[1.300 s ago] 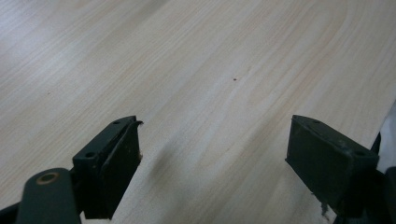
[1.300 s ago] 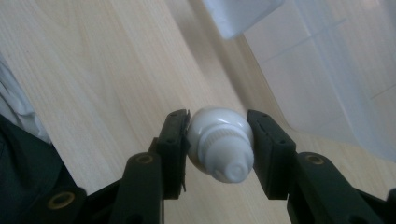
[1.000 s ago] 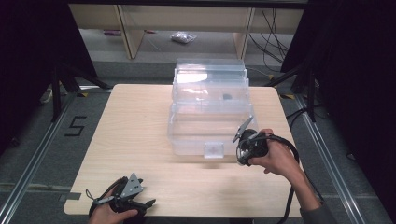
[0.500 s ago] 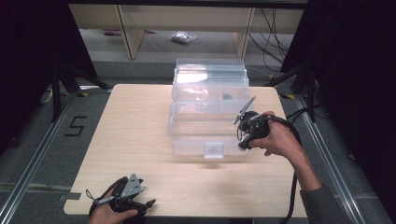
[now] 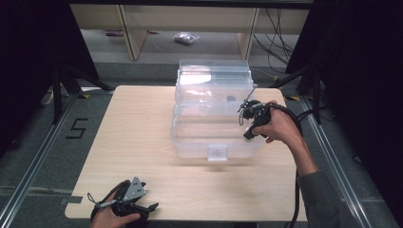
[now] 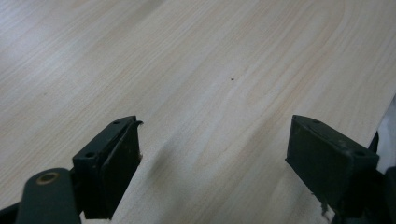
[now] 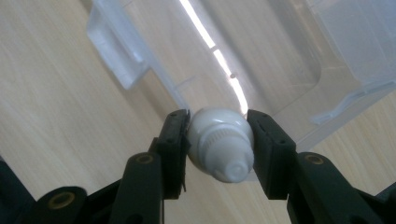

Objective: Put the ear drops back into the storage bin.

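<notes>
Right gripper view: white cap (image 7: 220, 144) clamped between right gripper (image 7: 218, 140) jaws.

Black gripper (image 5: 248, 118) jaws, brass rivets, grey sleeve (image 5: 319, 199)

Small white bulb-shaped piece (image 7: 220, 143) with a ribbed collar and a little nozzle end is pinched between two black jaws, over the clear plastic bin (image 5: 214, 135) (lid open, standing up behind it) mid-table, latch tab facing front.
</notes>
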A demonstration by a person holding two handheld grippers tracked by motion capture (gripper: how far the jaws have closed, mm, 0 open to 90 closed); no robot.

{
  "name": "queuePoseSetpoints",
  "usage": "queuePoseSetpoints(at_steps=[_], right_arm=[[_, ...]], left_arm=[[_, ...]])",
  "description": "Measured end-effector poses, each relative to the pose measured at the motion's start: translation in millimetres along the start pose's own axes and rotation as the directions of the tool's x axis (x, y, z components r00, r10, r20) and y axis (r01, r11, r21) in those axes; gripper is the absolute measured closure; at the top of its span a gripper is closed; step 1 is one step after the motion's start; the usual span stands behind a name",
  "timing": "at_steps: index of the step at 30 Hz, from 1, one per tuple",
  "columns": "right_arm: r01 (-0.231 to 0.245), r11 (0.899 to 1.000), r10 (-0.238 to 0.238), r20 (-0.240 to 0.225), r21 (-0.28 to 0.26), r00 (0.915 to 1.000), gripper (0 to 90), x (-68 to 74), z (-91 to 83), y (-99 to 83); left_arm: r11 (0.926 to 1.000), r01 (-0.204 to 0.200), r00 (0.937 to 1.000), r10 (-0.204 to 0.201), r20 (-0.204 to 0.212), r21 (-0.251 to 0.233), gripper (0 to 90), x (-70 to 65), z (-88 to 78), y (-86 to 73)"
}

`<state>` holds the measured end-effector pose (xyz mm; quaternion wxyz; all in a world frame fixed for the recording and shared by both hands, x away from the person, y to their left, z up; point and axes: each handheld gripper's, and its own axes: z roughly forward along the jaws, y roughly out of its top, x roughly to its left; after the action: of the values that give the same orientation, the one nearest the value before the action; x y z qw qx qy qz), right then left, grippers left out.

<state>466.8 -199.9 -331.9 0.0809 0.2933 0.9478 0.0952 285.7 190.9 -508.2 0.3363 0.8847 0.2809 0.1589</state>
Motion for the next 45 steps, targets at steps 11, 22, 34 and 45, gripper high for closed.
queuePoseSetpoints(at_steps=[11, 22, 34, 45], right_arm=[[-0.057, 0.998, 0.057, 0.005, 0.029, 0.9984, 60.2, -21.2, 17.2, 6.0], [-0.07, 0.997, 0.07, 0.006, 0.041, 0.9975, 60.2, -32.7, 29.9, 10.1], [-0.125, 0.99, 0.126, -0.016, 0.064, 0.9919, 60.2, -40.7, 49.5, 16.3], [-0.147, 0.984, 0.15, -0.017, 0.098, 0.9886, 60.2, -45.1, 69.0, 12.4]], left_arm=[[1.0, -0.001, 1.0, 0.001, 0.002, -0.003, 17.0, -0.2, 0.3, 0.2], [1.0, -0.006, 1.0, 0.006, 0.001, -0.001, 17.0, 0.4, 0.0, 0.3], [1.0, -0.005, 1.0, 0.005, 0.0, -0.004, 17.0, 0.2, -0.2, 0.3], [1.0, -0.006, 1.0, 0.006, 0.0, -0.002, 17.0, 0.3, -0.1, 0.4]])
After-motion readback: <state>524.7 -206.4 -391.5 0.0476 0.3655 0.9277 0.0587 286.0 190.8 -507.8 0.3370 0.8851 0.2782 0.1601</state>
